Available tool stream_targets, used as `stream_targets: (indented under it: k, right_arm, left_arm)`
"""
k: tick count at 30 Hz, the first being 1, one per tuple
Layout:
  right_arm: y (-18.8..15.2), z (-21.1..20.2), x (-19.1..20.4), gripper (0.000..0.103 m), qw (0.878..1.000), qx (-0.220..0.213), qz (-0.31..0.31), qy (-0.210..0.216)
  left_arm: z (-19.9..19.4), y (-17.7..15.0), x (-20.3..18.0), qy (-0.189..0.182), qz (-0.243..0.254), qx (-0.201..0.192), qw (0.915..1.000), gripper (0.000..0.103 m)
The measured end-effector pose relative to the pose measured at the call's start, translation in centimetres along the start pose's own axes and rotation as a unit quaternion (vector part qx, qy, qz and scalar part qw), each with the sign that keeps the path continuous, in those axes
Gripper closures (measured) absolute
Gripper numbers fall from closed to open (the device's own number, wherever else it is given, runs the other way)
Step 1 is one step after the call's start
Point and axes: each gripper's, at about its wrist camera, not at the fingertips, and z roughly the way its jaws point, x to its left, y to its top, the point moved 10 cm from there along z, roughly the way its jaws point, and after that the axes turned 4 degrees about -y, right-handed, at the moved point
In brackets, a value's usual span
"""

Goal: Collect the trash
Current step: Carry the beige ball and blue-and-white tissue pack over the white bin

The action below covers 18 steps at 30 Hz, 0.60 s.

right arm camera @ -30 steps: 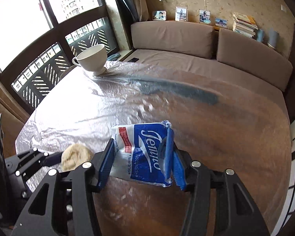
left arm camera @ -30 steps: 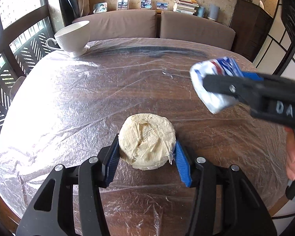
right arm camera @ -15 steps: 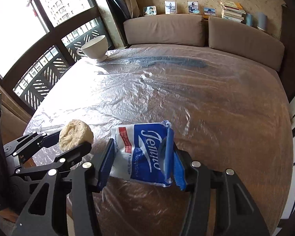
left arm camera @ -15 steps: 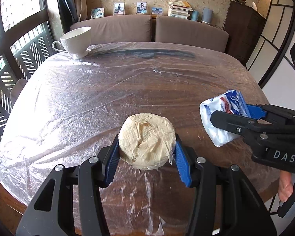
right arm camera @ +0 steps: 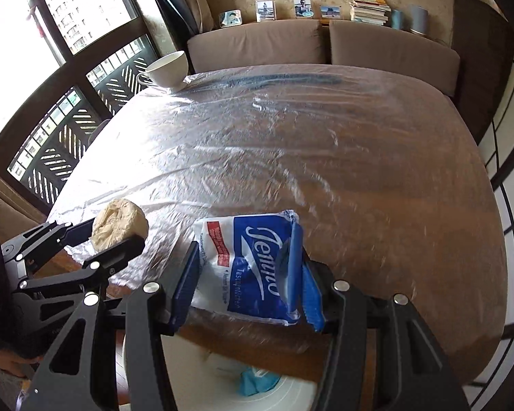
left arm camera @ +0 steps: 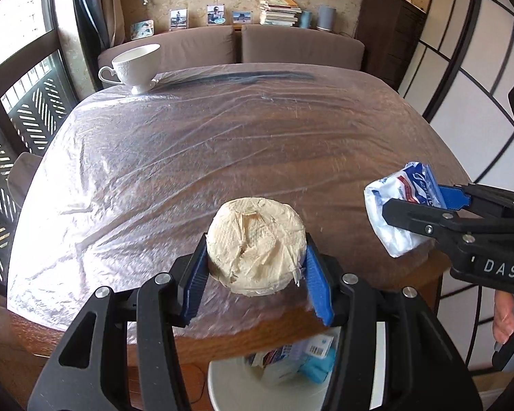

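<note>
My left gripper [left arm camera: 257,267] is shut on a cream crumpled paper wad [left arm camera: 255,245], held over the table's near edge. It also shows in the right wrist view [right arm camera: 120,224]. My right gripper [right arm camera: 246,270] is shut on a blue and white tissue packet [right arm camera: 250,263], which also shows at the right of the left wrist view [left arm camera: 401,205]. A white bin [left arm camera: 267,394] with trash inside sits on the floor below both grippers; it also shows in the right wrist view [right arm camera: 284,394].
The wooden table [left arm camera: 222,144] is covered in clear plastic film. A white teacup [left arm camera: 137,66] stands at its far left corner. A brown sofa [left arm camera: 233,44] lies behind, windows at left, a dark cabinet [left arm camera: 387,34] at right.
Both grippers have drawn back toward the table's near edge with their loads. The bin below has come into view.
</note>
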Motion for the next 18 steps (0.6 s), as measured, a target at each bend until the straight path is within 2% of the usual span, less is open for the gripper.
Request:
stream_targets:
  k: [6, 11, 18]
  right_arm:
    - [-3.3, -1.5, 1.8, 0.051, 1.000, 0.003, 0.015, -0.006]
    - [-5.7, -2.8, 2.8, 0.051, 1.000, 0.006, 0.020, -0.003]
    - [-9.7, -3.5, 3.1, 0.051, 1.000, 0.027, 0.004, 0.014]
  left_arm:
    - [-1.6, -2.1, 0.5, -0.028, 0.025, 0.005, 0.9993, 0.051]
    - [-3.0, -4.2, -0.5, -0.050, 0.045, 0.009, 0.9977, 0.051]
    - [-4.6, -7.8, -2.0, -0.060, 0.057, 0.017, 0.9965, 0.051]
